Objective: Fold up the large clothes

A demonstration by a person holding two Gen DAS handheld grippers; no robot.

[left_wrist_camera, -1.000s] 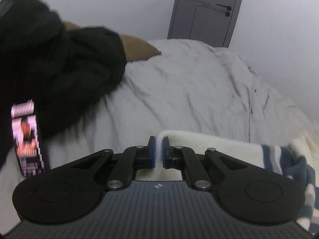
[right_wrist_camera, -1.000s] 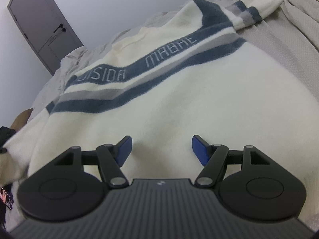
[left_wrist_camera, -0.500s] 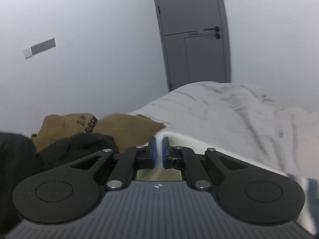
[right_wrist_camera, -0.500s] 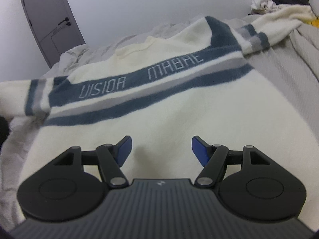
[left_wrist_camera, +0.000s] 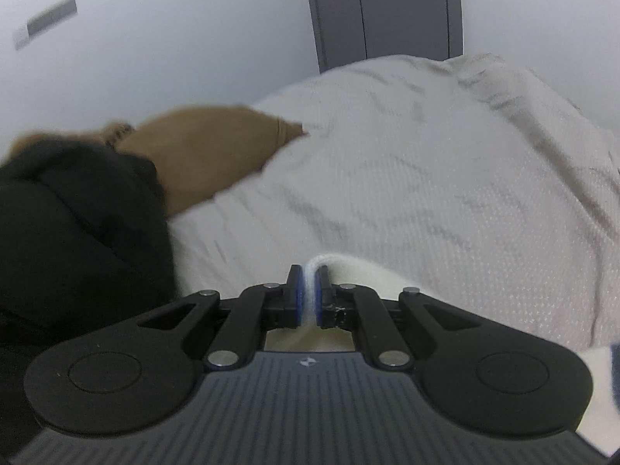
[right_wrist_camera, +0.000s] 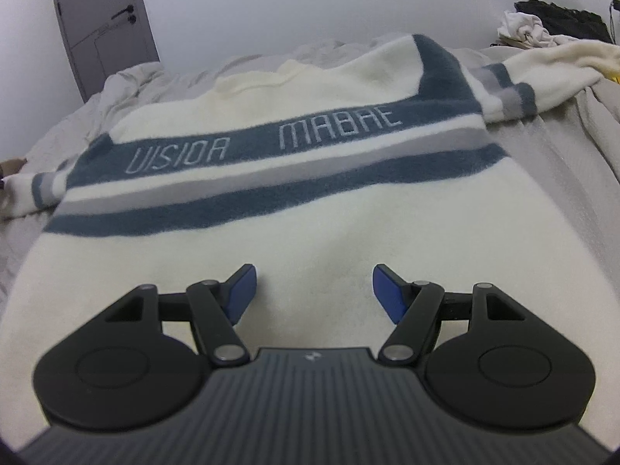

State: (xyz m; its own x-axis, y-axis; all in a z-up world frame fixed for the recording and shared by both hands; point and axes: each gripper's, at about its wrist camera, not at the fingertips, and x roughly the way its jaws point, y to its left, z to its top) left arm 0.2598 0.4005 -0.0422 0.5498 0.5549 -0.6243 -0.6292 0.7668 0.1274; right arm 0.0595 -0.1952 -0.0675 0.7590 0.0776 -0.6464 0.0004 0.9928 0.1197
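Note:
A cream fleece sweater (right_wrist_camera: 310,209) with blue and grey chest stripes and lettering lies spread flat on the bed, one sleeve out to the left and one to the right. My right gripper (right_wrist_camera: 314,294) is open and empty, low over the sweater's lower body. My left gripper (left_wrist_camera: 309,290) is shut on a cream edge of the sweater (left_wrist_camera: 360,275), which trails off to the right over the bed cover.
The bed has a pale grey cover (left_wrist_camera: 426,178). A black garment (left_wrist_camera: 77,232) and a brown garment (left_wrist_camera: 209,155) lie at the left. A grey door (left_wrist_camera: 383,11) is behind the bed. More clothes (right_wrist_camera: 542,27) are piled at the far right.
My left gripper has swung its view up and back down toward the bed, still shut on the cream fabric. The sweater's left sleeve has been drawn out flat to the left.

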